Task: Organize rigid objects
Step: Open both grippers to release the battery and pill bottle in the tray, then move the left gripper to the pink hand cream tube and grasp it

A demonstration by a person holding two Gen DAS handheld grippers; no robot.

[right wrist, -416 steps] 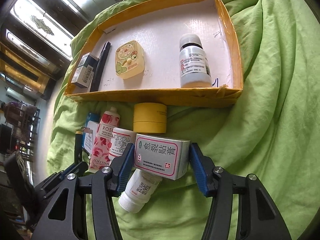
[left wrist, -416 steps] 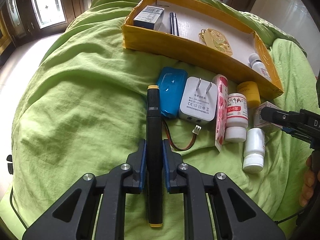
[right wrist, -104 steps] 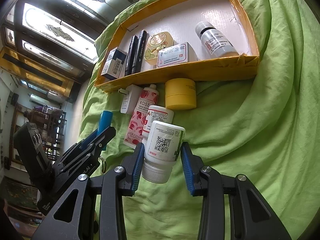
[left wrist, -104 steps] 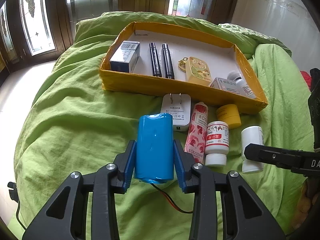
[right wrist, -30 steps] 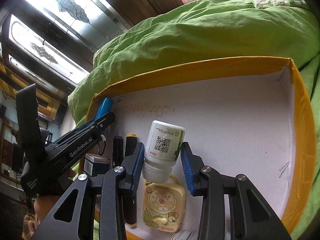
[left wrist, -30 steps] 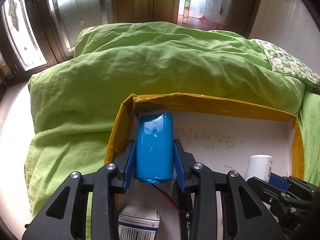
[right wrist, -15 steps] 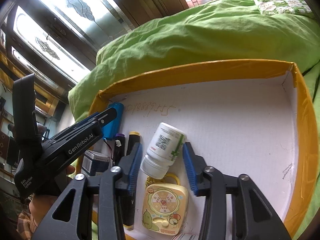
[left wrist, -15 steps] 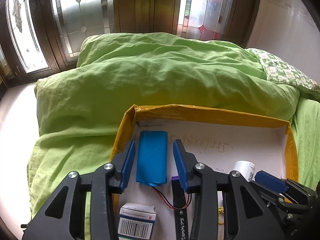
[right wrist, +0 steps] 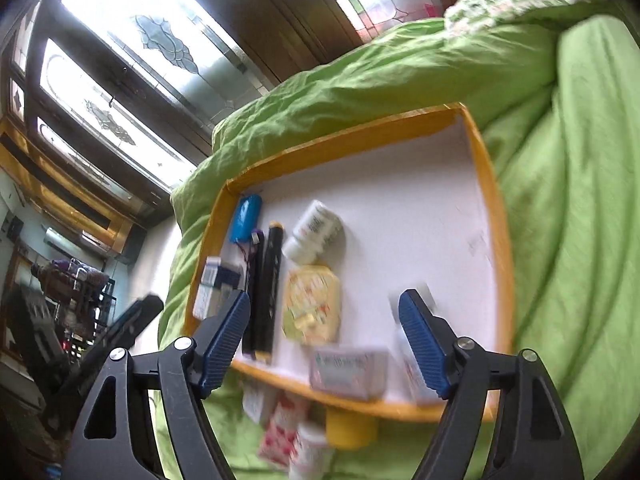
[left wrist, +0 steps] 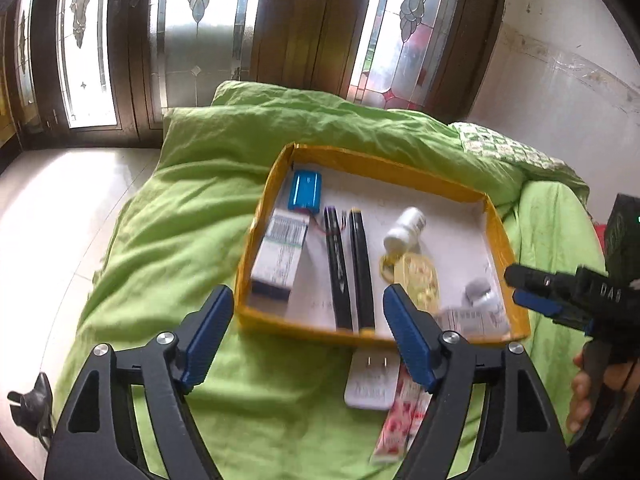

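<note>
A yellow-walled tray (left wrist: 436,188) (right wrist: 492,184) lies on the green bedding. In its far left corner rests the blue battery pack (left wrist: 305,191) (right wrist: 245,216), and the white bottle (left wrist: 404,229) (right wrist: 314,232) lies on its side near the middle. Two black pens (left wrist: 362,268) (right wrist: 270,288), a barcoded box (left wrist: 280,256) and a yellow compact (left wrist: 420,280) (right wrist: 312,304) also lie inside. My left gripper (left wrist: 308,340) hangs above the tray's near wall, jaws opening, nothing between them. My right gripper (right wrist: 324,344) is also opening and empty; in the left wrist view it (left wrist: 528,288) sits at the right.
Outside the near wall lie a white charger (left wrist: 372,380), a pink floral tube (left wrist: 400,424) (right wrist: 280,428) and a yellow jar (right wrist: 352,428). A pink-edged box (right wrist: 348,372) and a grey-capped bottle (left wrist: 478,292) lie at the tray's near right. A hand (left wrist: 588,392) holds the right gripper.
Both grippers have let go: the blue battery pack and the white bottle now lie in the tray. Both have pulled back and up from the tray with jaws spreading wide.
</note>
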